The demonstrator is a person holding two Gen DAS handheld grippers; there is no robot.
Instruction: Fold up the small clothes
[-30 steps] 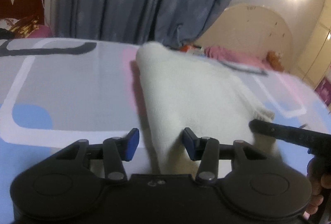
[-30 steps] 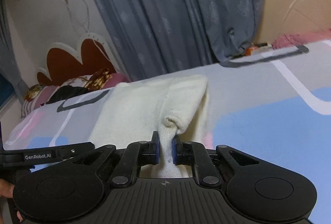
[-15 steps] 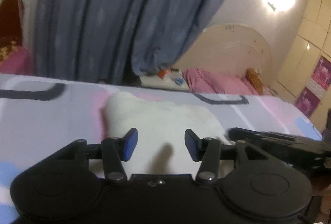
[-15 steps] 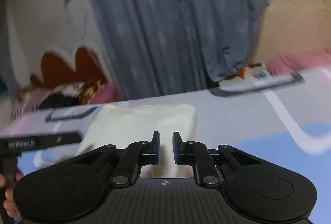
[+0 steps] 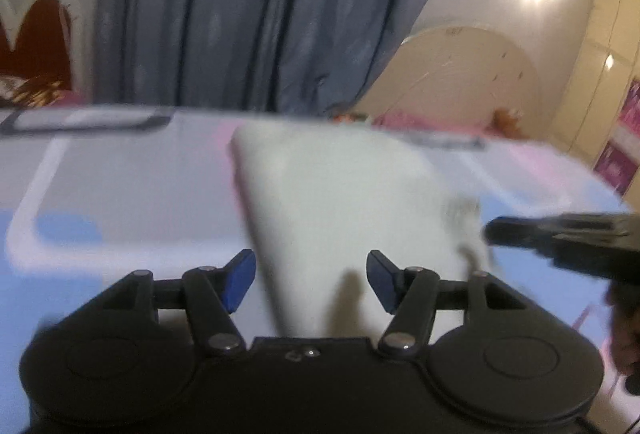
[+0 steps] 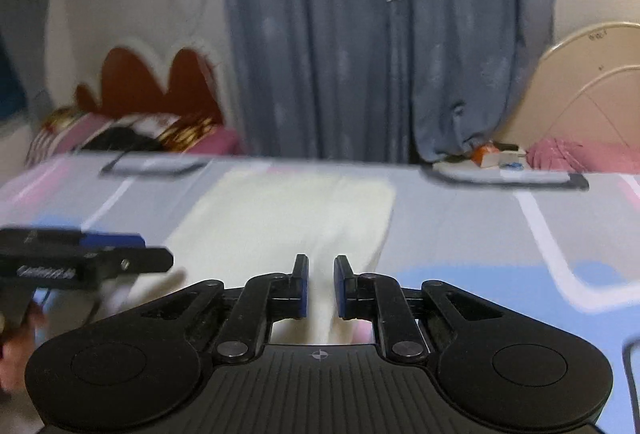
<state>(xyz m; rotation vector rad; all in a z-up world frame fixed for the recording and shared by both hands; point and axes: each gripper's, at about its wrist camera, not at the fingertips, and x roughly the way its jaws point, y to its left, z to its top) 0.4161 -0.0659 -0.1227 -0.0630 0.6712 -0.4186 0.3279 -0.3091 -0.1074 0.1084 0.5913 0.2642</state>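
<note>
A folded cream-white garment (image 5: 340,201) lies flat on the patterned bed sheet (image 5: 100,173). My left gripper (image 5: 311,274) hovers over its near end, jaws opening, with nothing pinched between the blue pads. In the right wrist view the same garment (image 6: 288,218) stretches away from my right gripper (image 6: 321,274). Its pads stand a narrow gap apart above the cloth's near edge and grip nothing. The right gripper's fingers (image 5: 520,232) reach in by the garment's right corner. The left gripper's fingers (image 6: 100,254) show at the garment's left side.
The sheet (image 6: 480,234) has blue, grey and pink blocks. A blue curtain (image 5: 260,13) hangs behind the bed. A red headboard (image 6: 152,81) with pillows is at the left, and a cream round headboard (image 5: 460,73) with pink bedding at the right. A hand (image 5: 624,334) holds the right gripper.
The right gripper has let go of the cloth fold that it pinched a second ago, and the garment now lies flat. The left jaws have spread wider. Both views have swung.
</note>
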